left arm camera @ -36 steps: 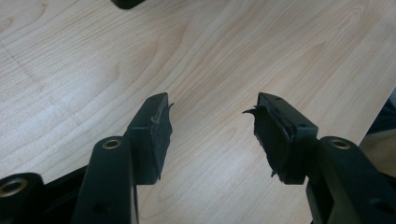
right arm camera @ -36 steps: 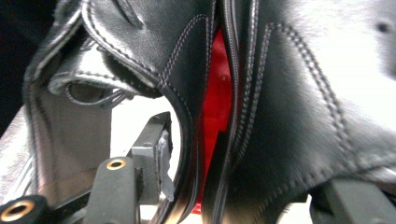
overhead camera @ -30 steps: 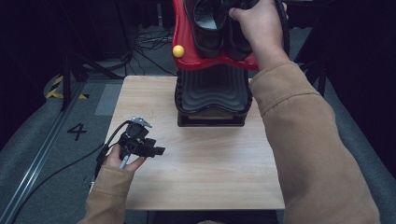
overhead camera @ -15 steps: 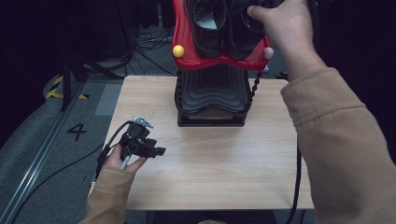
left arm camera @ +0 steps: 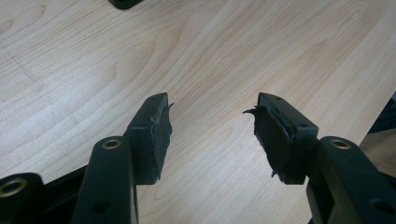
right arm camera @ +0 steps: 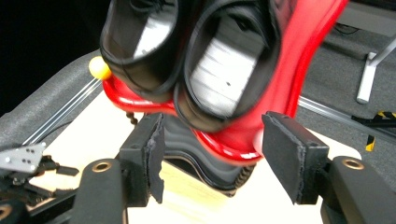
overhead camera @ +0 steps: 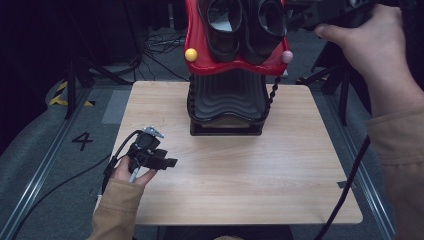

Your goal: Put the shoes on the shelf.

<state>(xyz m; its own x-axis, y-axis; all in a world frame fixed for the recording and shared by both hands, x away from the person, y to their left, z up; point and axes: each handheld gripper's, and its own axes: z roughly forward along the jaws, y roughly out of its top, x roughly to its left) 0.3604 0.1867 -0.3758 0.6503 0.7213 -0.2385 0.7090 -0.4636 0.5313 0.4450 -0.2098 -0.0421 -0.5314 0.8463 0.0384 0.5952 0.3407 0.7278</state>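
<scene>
Both shoes [overhead camera: 242, 25] sit on the red rack [overhead camera: 200, 37]; my right tool [overhead camera: 300, 17] has just opened, empty, and my left tool [overhead camera: 167, 162] rests open on the desk [overhead camera: 280, 170].

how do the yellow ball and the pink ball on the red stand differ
The yellow ball sits on the left edge of the red stand, the pink ball on its right edge. The yellow one is bright, the pink one pale. Both are small, round and at about the same height.

Left gripper [left arm camera: 212, 135] over bare wooden table [left arm camera: 219, 56], jaws spread wide, nothing between; pads [left arm camera: 161, 137] frayed; dark object's corner [left arm camera: 123, 3] at top edge.
</scene>
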